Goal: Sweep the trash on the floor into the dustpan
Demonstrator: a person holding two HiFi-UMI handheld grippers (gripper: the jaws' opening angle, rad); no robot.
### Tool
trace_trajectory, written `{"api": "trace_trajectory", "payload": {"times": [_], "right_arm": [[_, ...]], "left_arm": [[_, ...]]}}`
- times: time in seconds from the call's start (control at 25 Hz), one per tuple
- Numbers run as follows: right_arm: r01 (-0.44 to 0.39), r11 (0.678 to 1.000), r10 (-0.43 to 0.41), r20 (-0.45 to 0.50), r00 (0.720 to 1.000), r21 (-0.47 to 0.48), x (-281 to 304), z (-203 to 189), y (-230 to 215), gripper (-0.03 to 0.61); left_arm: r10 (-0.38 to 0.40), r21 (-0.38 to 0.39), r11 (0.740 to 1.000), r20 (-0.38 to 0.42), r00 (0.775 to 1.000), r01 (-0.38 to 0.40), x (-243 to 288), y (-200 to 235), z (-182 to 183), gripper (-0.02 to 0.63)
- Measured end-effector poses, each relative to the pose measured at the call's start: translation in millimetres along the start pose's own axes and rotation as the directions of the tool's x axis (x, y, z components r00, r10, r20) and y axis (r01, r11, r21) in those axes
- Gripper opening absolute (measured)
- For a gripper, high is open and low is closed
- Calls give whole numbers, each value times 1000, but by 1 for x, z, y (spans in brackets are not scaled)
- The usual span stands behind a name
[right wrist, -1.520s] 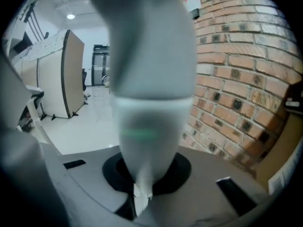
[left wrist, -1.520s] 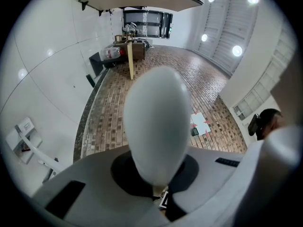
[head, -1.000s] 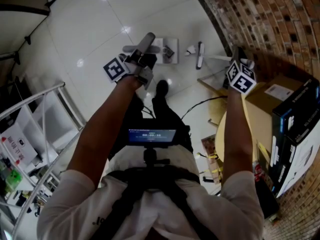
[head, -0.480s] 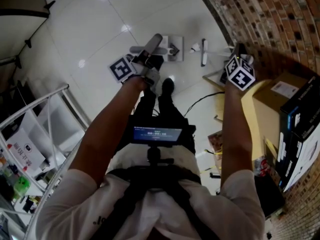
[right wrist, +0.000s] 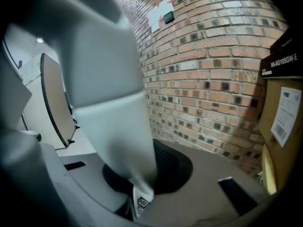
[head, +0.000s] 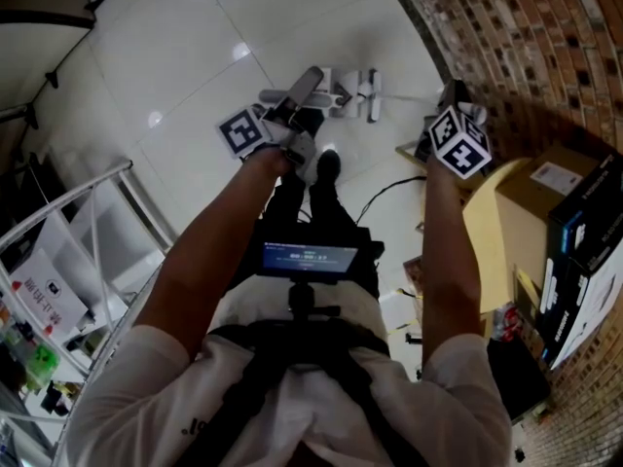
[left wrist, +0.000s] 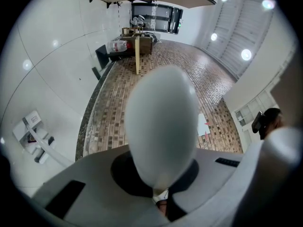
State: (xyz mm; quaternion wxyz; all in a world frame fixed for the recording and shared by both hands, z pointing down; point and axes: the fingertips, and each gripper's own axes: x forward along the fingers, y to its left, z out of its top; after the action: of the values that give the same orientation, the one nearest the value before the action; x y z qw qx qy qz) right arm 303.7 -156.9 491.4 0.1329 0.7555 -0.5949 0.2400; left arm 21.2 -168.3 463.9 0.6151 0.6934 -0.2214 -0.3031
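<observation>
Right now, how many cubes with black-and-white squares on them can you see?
2. One cube rides on the left claw, shut on a rounded grey handle. The other cube rides on the right claw, shut on a flat grey handle. None looks hidden.

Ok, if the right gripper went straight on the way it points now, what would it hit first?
Most likely the brick wall, low down near its foot, though depth is hard to judge. The cardboard box sits to the right of that line. The right gripper is shut on the grey handle.

The left gripper (head: 290, 120) holds a grey handle (head: 306, 86) over the white floor (head: 185, 61).
</observation>
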Motion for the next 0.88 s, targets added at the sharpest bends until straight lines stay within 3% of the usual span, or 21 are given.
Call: {"api": "trace_trajectory", "payload": {"times": [0.24, 0.52, 0.88], "right_arm": [[-89, 996, 89, 7, 996, 15, -20, -1, 38, 21], [-152, 988, 149, 64, 987, 29, -48, 24, 54, 21], [-156, 986, 161, 102, 982, -49, -71, 51, 63, 21]], "left_arm": [[6, -24, 1000, 20, 1000, -5, -9, 4, 8, 0], [2, -31, 1000, 45, 999, 0, -20, 7, 26, 0], [-2, -48, 999, 57, 998, 5, -26, 12, 41, 0]]}}
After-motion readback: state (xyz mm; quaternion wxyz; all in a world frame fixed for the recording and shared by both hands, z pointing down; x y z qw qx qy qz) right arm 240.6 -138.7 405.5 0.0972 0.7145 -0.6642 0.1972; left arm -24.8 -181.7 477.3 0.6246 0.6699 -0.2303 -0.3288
